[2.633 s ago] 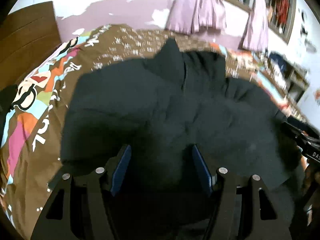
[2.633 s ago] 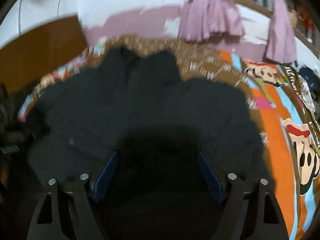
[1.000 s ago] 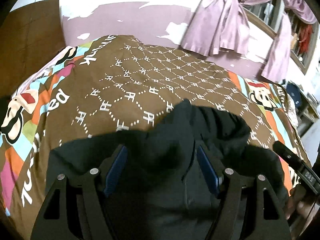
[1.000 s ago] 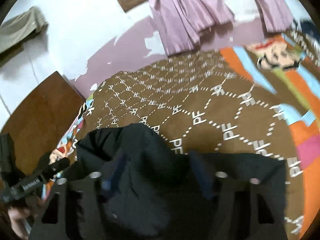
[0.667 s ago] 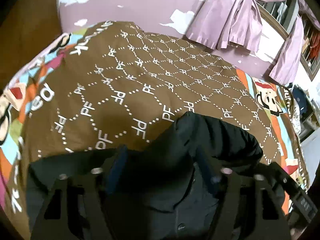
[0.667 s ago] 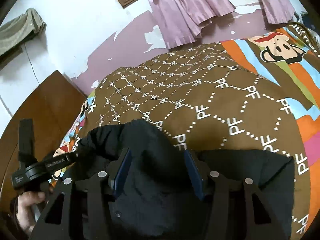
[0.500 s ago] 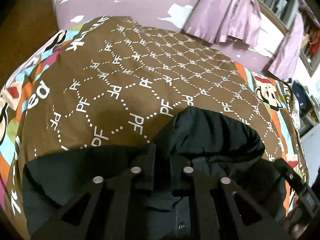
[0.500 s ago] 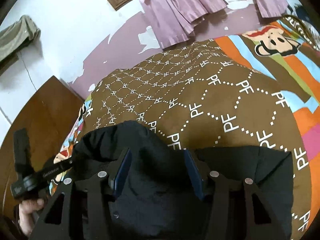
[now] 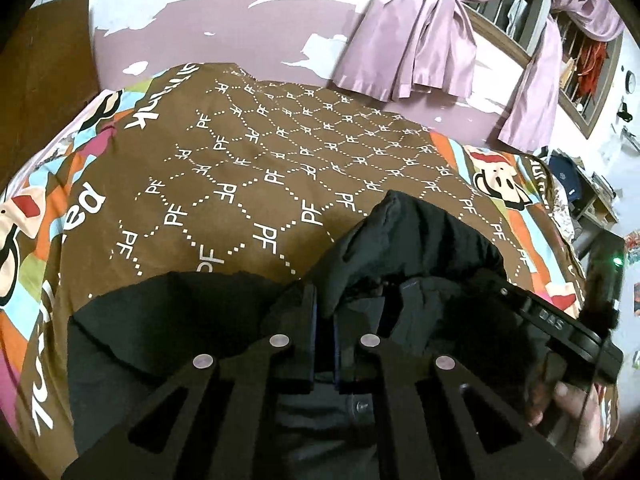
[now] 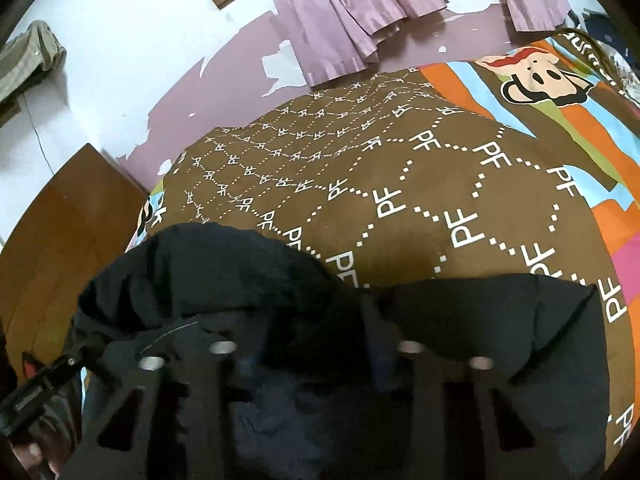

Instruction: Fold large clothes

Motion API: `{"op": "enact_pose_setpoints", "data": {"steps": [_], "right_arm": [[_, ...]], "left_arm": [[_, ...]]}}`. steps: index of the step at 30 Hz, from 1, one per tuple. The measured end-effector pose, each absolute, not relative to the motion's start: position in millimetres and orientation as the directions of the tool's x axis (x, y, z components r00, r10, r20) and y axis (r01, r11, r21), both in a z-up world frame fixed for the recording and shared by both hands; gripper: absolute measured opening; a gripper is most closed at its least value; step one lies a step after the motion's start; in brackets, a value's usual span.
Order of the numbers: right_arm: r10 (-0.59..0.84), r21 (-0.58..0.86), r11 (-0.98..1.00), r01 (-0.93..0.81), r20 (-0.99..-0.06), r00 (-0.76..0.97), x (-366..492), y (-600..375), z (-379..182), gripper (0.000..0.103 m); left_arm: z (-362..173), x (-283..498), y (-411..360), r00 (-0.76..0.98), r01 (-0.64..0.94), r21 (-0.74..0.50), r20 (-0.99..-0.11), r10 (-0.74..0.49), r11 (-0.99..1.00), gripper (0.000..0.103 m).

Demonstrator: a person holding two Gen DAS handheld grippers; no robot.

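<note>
left tongs point(image 9: 324, 320) pinching puffy black jacket point(image 9: 420, 236), right tongs point(image 10: 316, 344) closing on it

The jacket point(image 9: 420, 240) lies on the near part of the bedspread point(image 9: 248, 168) — curtains point(image 9: 412, 40) behind.

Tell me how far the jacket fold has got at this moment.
Early stage. The black jacket lies on the bedspread, still bunched near the collar, with no tidy fold showing. In hand: the left hand-held gripper is shut on collar fabric; the right hand-held gripper has just been closing around fabric. The actual folds remain.
</note>
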State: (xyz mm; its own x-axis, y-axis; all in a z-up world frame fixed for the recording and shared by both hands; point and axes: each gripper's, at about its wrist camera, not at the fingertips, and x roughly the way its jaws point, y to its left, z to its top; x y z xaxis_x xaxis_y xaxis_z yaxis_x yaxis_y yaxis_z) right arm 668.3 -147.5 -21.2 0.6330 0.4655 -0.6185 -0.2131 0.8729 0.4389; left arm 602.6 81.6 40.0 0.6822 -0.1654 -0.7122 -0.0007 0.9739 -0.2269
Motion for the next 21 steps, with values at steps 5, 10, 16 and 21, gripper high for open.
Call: {"op": "enact_pose_setpoints", "data": {"steps": [5, 10, 16, 21], "right_arm": [[0.481, 0.425, 0.867, -0.261, -0.575, 0.662, 639, -165, -12, 0.009], [0.492, 0.337, 0.870, -0.361, -0.528, 0.692, 570, -179, 2, 0.006], [0.451, 0.197, 0.886, -0.420, -0.576, 0.681, 517, -169, -12, 0.006], [0.391, 0.163, 0.907, -0.388, -0.669, 0.633, 537, -157, -54, 0.006]], "left_arm": [[45, 586, 84, 0.691, 0.023, -0.239, -0.698, -0.188, 0.971, 0.004], [49, 555, 97, 0.709, 0.067, -0.277, -0.663, -0.241, 0.958, 0.004], [33, 500, 114, 0.699, 0.119, -0.349, -0.635, -0.328, 0.930, 0.004], [-3, 491, 114, 0.654, 0.102, -0.318, -0.693, -0.305, 0.942, 0.004]]}}
